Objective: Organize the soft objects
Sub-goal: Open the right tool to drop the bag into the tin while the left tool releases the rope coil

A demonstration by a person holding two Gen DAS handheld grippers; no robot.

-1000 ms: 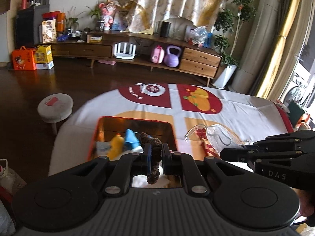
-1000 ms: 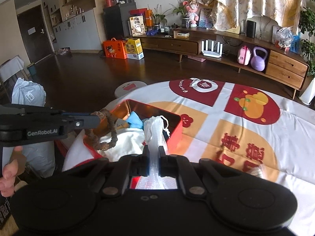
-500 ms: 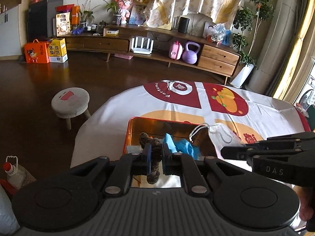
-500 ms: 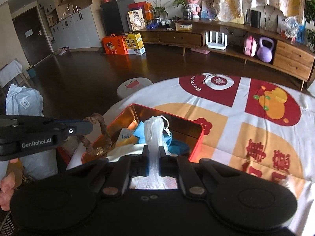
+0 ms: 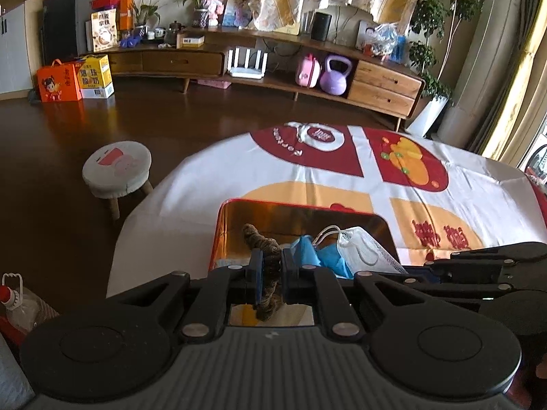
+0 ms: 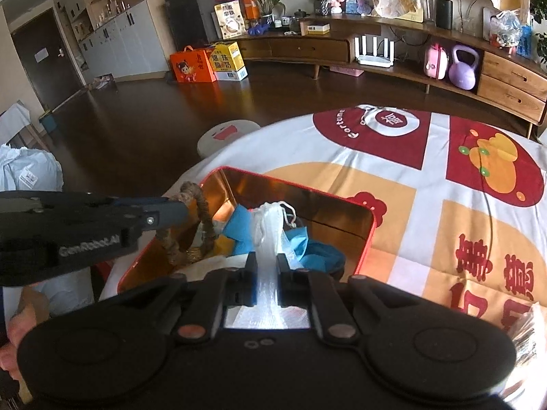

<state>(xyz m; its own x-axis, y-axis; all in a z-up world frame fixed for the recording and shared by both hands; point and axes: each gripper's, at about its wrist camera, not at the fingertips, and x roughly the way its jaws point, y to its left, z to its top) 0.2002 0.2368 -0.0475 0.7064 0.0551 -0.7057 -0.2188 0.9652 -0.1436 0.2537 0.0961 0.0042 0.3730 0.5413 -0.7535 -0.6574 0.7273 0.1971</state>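
My left gripper (image 5: 271, 266) is shut on a brown braided scrunchie (image 5: 263, 244) and holds it over the near left part of the red tin box (image 5: 218, 225). The scrunchie also hangs as a loop in the right wrist view (image 6: 201, 215). My right gripper (image 6: 266, 273) is shut on a white mesh drawstring pouch (image 6: 268, 225) above the box (image 6: 371, 225). The pouch shows in the left wrist view (image 5: 362, 249) next to blue cloth (image 5: 312, 251). Blue cloth (image 6: 311, 253) and other soft items lie in the box.
The box stands at the near left edge of a round table with a red, orange and white cloth (image 5: 342, 177). A small round stool (image 5: 116, 167) stands on the dark floor to the left. A low wooden cabinet (image 5: 273, 65) lines the far wall.
Both grippers have drawn back and lowered toward the box with their loads still held. The box now lies further forward in both views.
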